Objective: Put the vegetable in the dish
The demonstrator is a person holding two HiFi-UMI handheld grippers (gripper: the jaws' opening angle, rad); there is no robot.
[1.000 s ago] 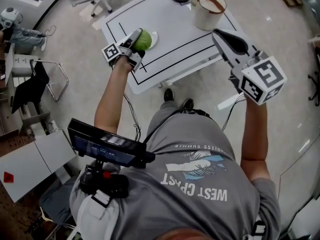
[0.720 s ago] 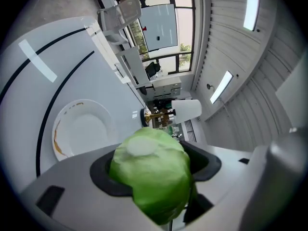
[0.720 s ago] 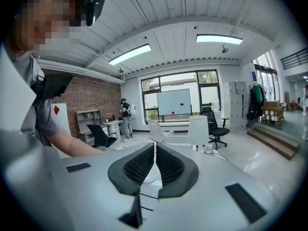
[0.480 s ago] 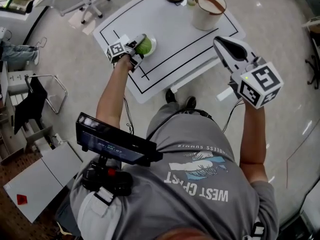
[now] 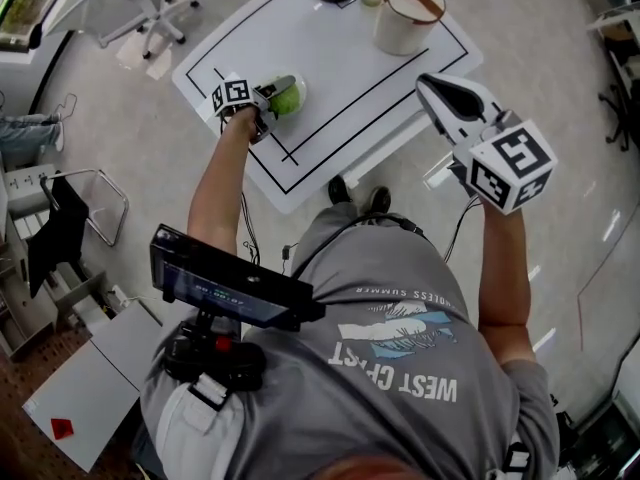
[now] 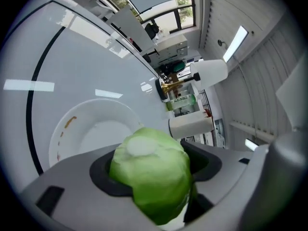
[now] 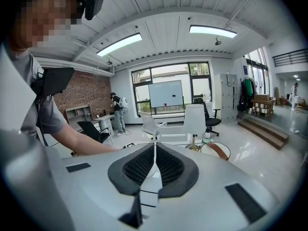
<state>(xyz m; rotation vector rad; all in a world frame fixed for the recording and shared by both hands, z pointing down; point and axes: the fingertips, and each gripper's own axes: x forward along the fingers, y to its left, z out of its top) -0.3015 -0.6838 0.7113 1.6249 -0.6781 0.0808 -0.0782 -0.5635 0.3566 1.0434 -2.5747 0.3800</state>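
- Vegetable [image 6: 153, 174], a green cabbage head, is clenched between the jaws of the left gripper [image 5: 282, 96], with the pads pressed on both its sides.
- Over the past second it has been lowered toward the white dish [image 6: 79, 129], which is now seen just past it at 10 o'clock in the left gripper view.
- Contact with the dish cannot be told; no release is made yet, so the placing is judged nearly done.
- Right gripper [image 7: 154, 172] is held closed and empty, well apart at 3 o'clock of the dish in the head view.
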